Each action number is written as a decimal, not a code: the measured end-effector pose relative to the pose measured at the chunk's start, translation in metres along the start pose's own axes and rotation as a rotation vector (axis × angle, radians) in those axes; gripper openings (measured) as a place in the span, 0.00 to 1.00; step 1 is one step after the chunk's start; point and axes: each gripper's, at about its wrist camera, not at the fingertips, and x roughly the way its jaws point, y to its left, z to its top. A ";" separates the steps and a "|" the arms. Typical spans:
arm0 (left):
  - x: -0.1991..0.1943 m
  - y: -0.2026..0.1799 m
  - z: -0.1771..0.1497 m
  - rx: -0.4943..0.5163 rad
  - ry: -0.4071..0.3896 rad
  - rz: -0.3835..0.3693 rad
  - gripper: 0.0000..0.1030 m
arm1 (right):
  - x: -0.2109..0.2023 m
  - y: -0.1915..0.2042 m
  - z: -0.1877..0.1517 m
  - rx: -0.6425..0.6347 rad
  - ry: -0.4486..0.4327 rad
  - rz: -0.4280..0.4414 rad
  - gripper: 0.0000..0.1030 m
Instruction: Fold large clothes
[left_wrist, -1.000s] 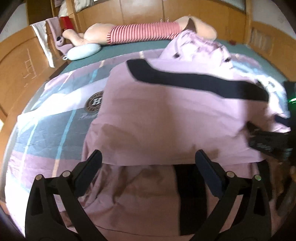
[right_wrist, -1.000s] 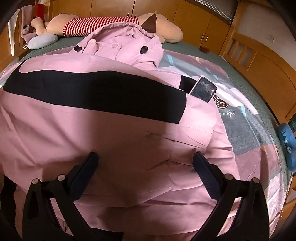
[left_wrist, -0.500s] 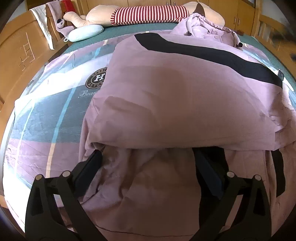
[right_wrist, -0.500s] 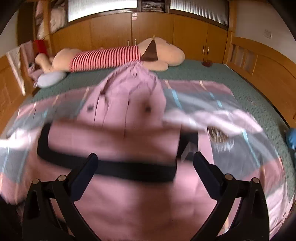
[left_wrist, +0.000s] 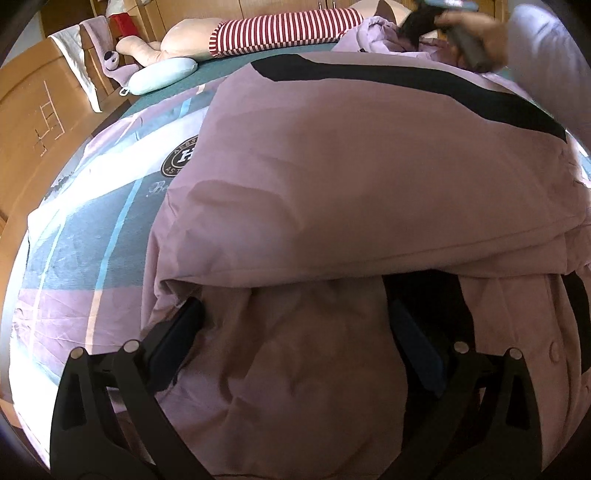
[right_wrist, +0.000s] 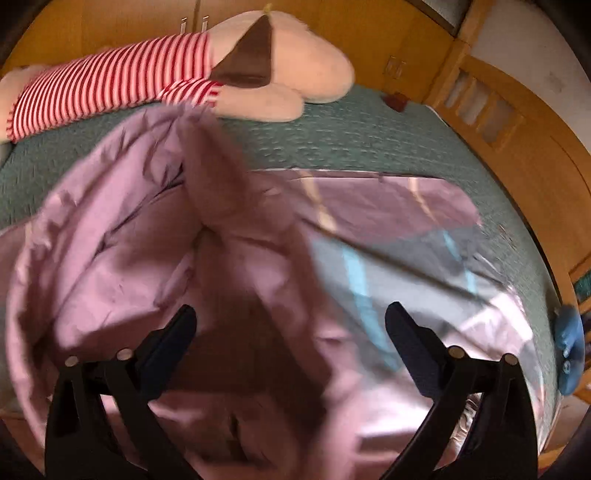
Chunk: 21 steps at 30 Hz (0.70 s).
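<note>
A large pink padded coat (left_wrist: 351, 177) with a black band lies folded over on the bed. My left gripper (left_wrist: 295, 317) is open and empty at the near fold edge, its fingers just under the top layer. My right gripper (right_wrist: 290, 321) is open and empty over the coat's pink hood (right_wrist: 166, 240), which is blurred. In the left wrist view the right gripper and the hand on it (left_wrist: 458, 26) show at the far end above the hood.
A striped plush toy (right_wrist: 147, 77) lies across the head of the bed. A pale blue pillow (left_wrist: 162, 75) sits at the far left. A patterned sheet (left_wrist: 92, 229) covers the bed. Wooden bed rails (right_wrist: 517, 129) stand on the right.
My right gripper has moved away from the coat's body toward the hood at the head of the bed. My left gripper has come closer to the near fold edge.
</note>
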 end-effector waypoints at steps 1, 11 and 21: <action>0.000 0.001 0.000 -0.003 0.000 -0.005 0.98 | 0.004 0.000 -0.004 0.000 0.022 -0.025 0.05; 0.002 -0.001 0.003 -0.003 0.016 0.011 0.98 | -0.244 -0.102 -0.115 0.077 -0.565 0.379 0.03; -0.104 0.078 0.028 -0.281 -0.203 -0.055 0.98 | -0.236 -0.188 -0.336 0.035 -0.202 0.423 0.05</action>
